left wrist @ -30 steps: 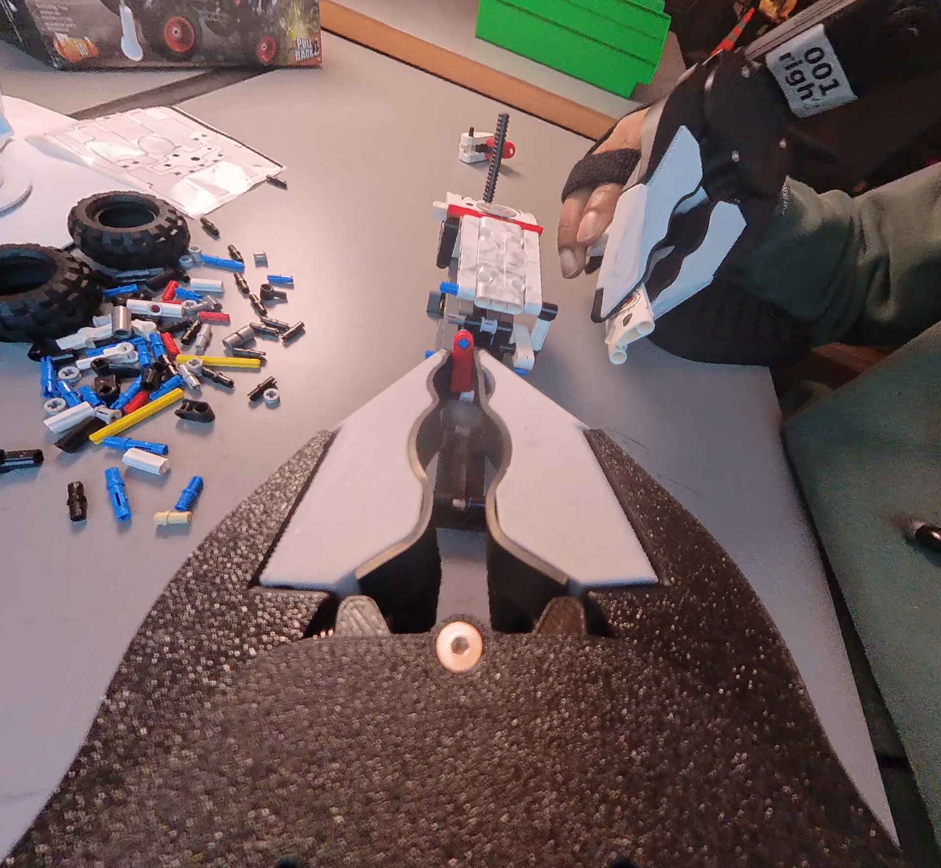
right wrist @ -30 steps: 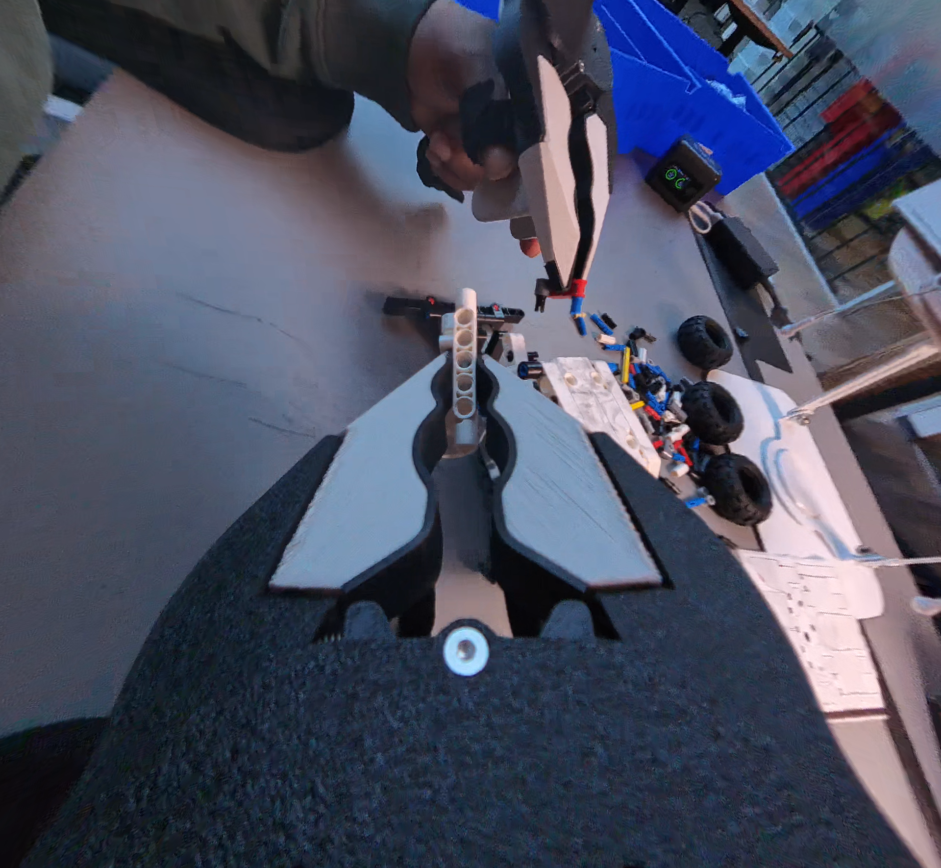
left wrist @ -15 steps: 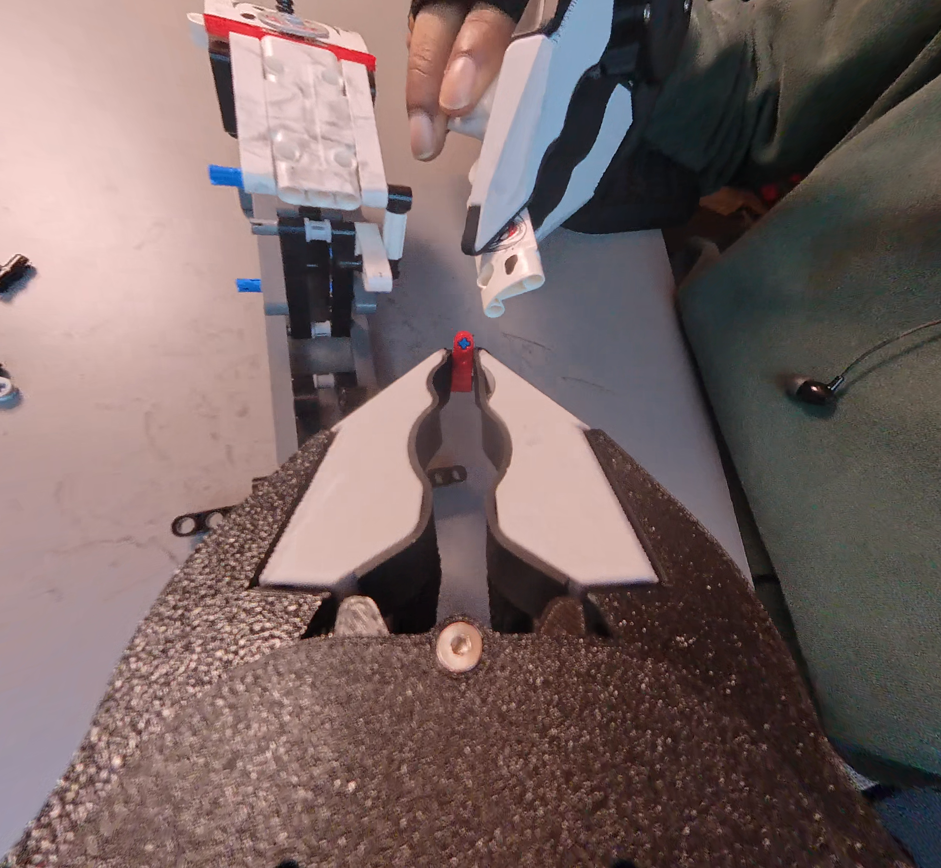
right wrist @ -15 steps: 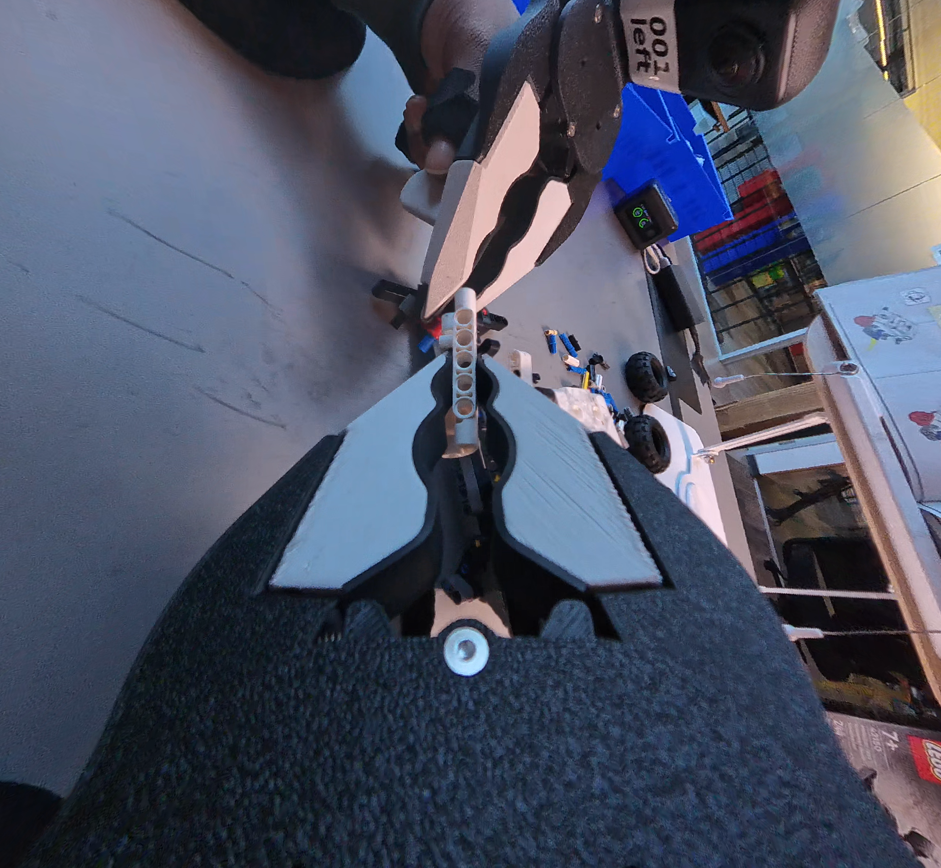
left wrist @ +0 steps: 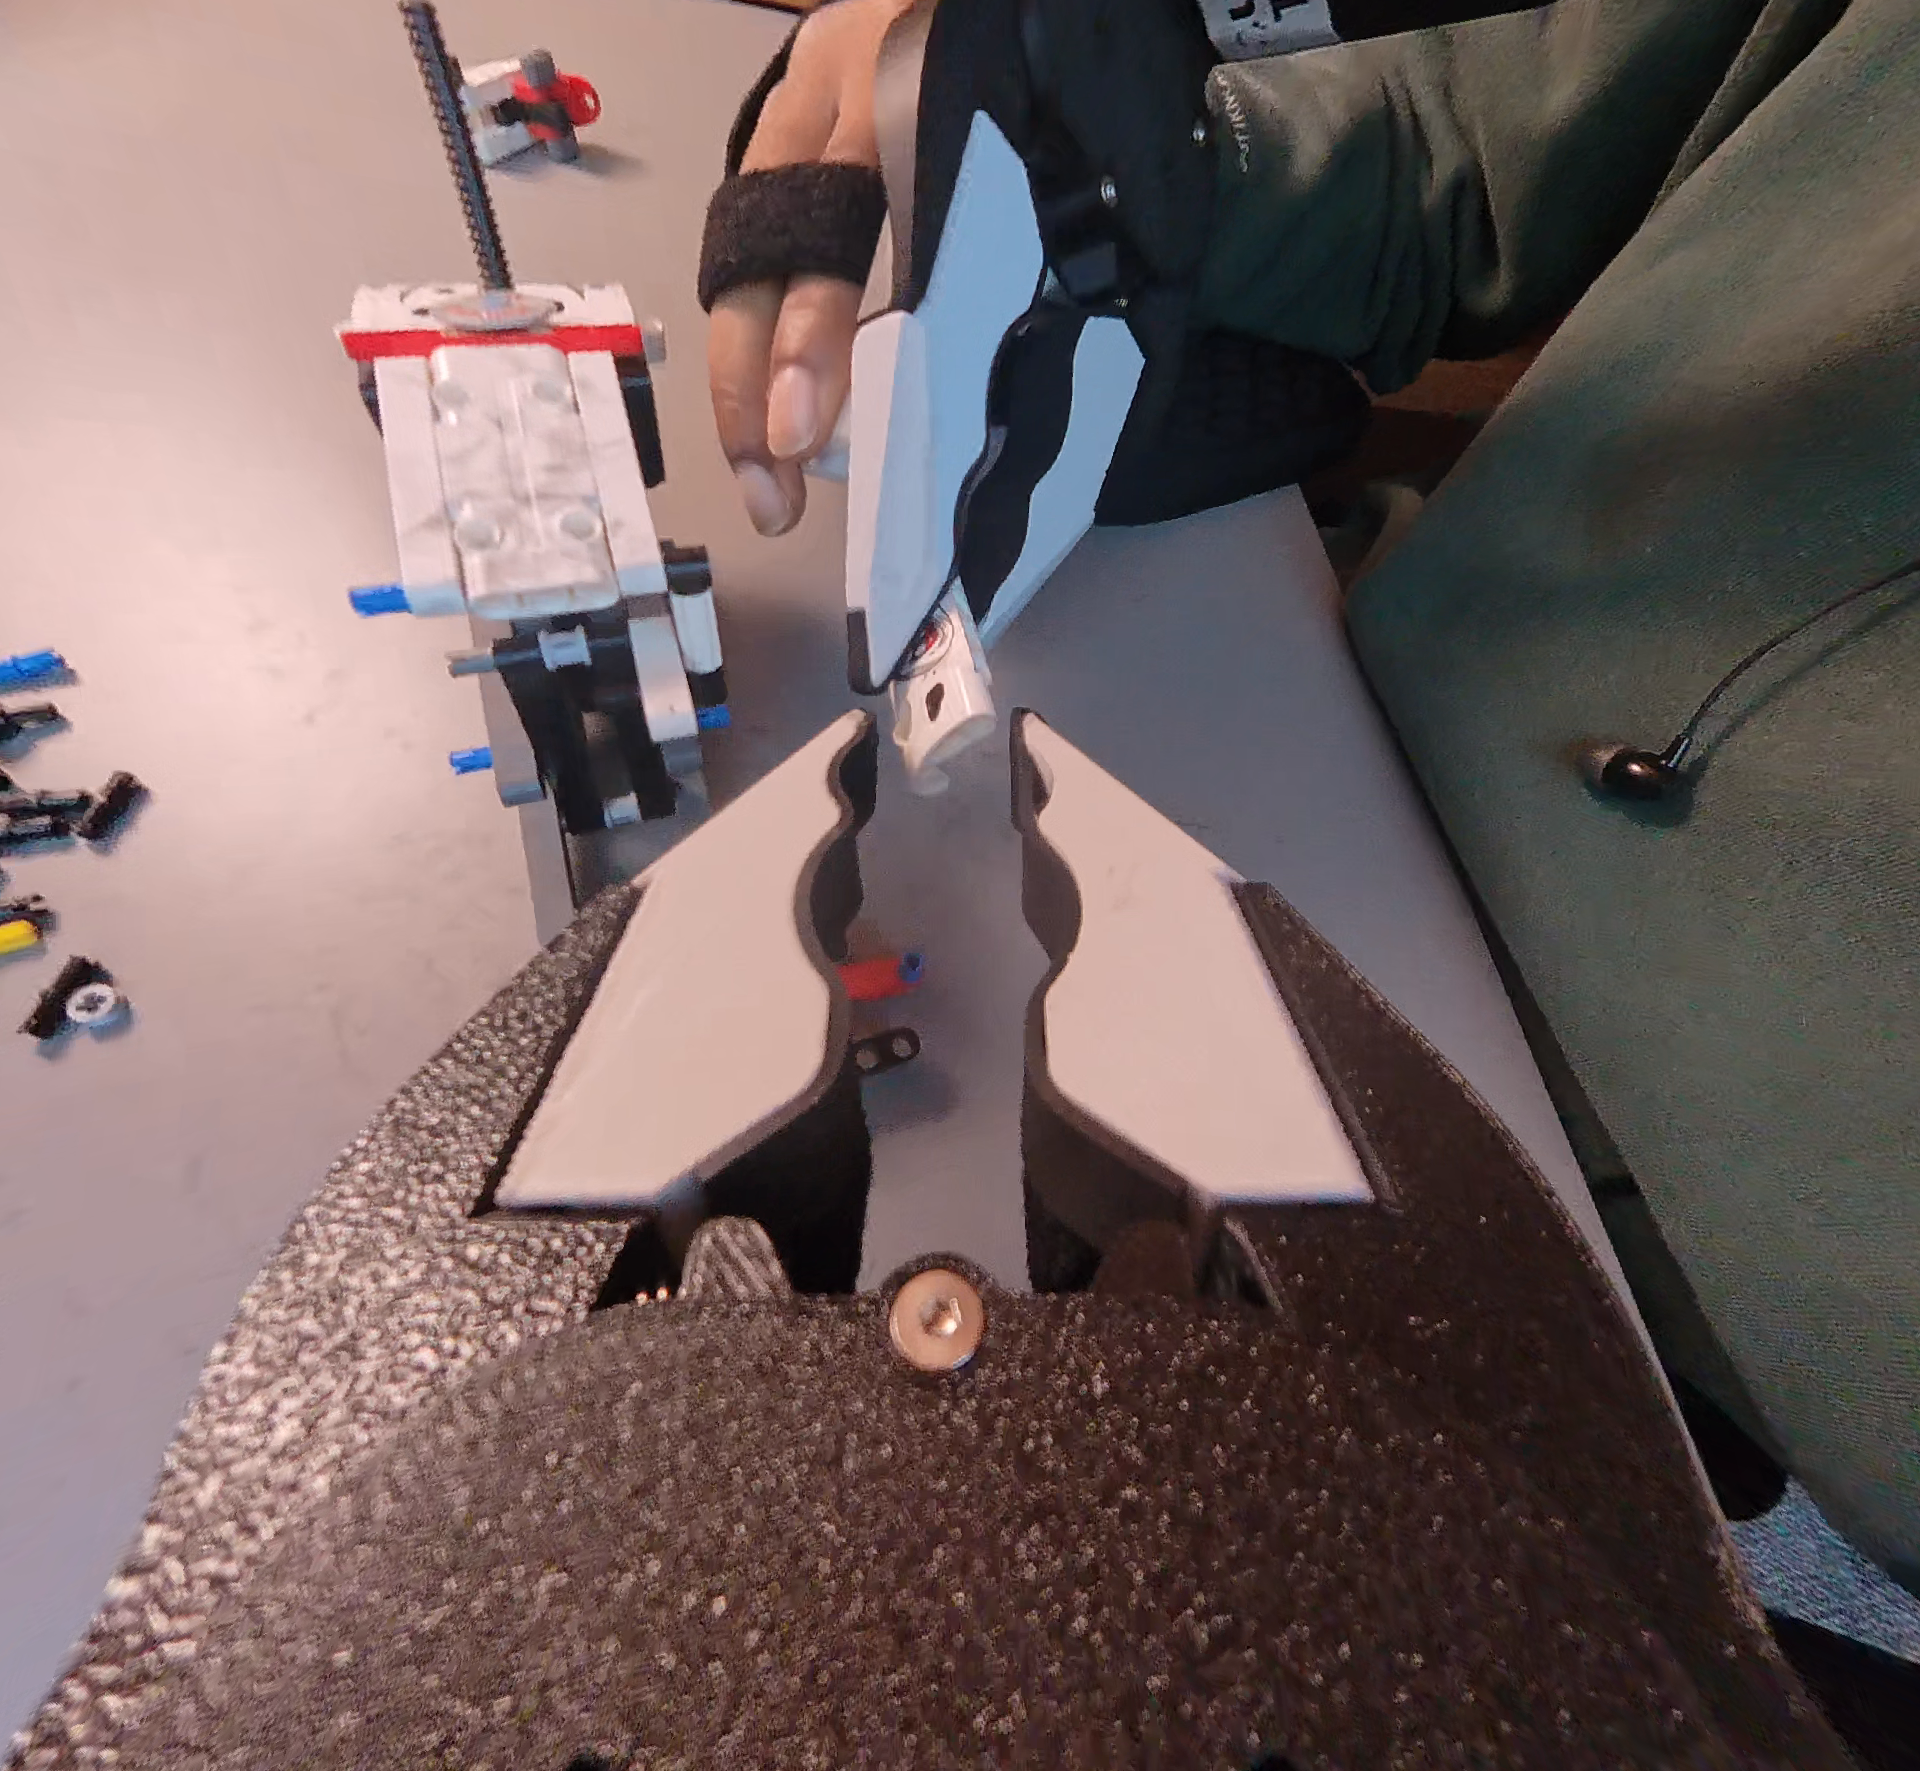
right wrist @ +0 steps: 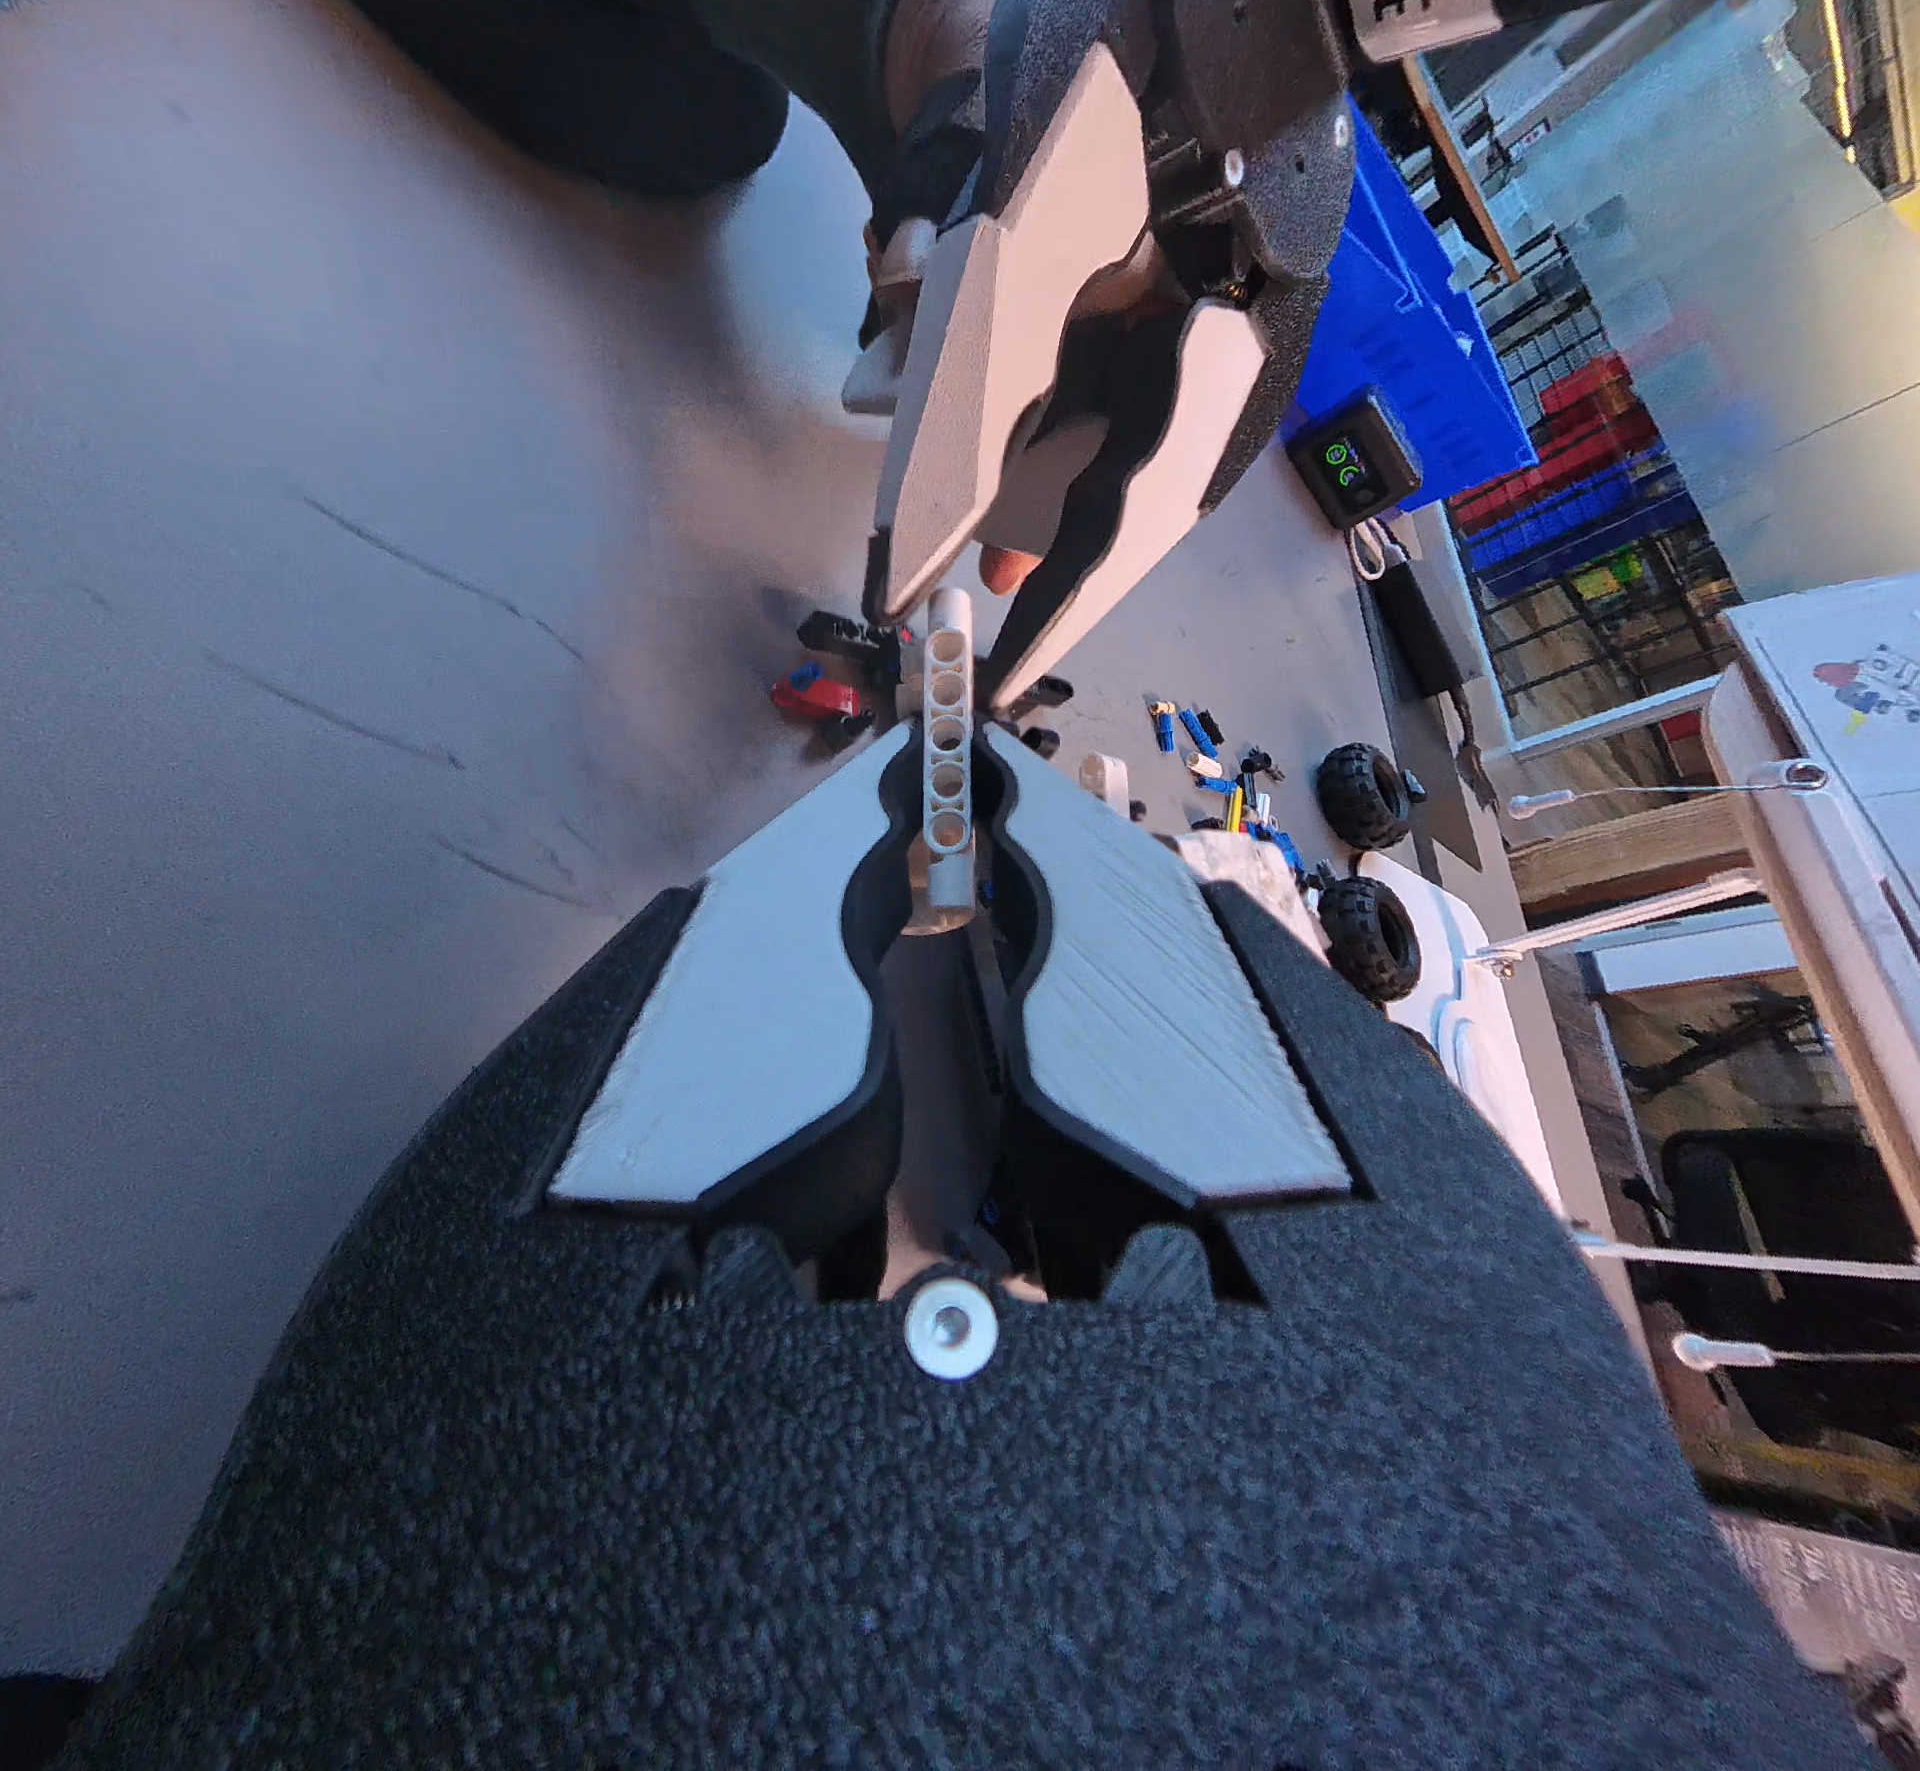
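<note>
My left gripper [left wrist: 943,734] is open and empty. A small red pin with a blue end [left wrist: 875,977] lies on the grey table under its jaws, beside a small black piece [left wrist: 889,1046]. My right gripper [right wrist: 951,734] is shut on a white beam with holes [right wrist: 948,755], held upright. The beam's free end [left wrist: 940,713] sits between my left gripper's open fingertips. In the right wrist view the left gripper [right wrist: 951,646] straddles the beam tip, and the red pin [right wrist: 816,698] lies on the table beyond. The right gripper [left wrist: 925,625] comes down from the upper right.
A partly built white, red and black vehicle chassis [left wrist: 520,474] stands left of the grippers, with a black toothed rod [left wrist: 457,142] and a small grey and red assembly [left wrist: 530,106] behind. Loose pieces [left wrist: 52,807] lie far left. Tyres [right wrist: 1361,796], a blue bin [right wrist: 1392,298] and a small black device [right wrist: 1351,474] are to the right. My two grippers' fingertips are within a few centimetres of each other. Left tips and right tips are each some 7 centimeters from the small black piece [left wrist: 889,1046].
My left gripper has opened and let go of the red pin, which now lies on the table. The two grippers have closed in on each other, tip to tip.
</note>
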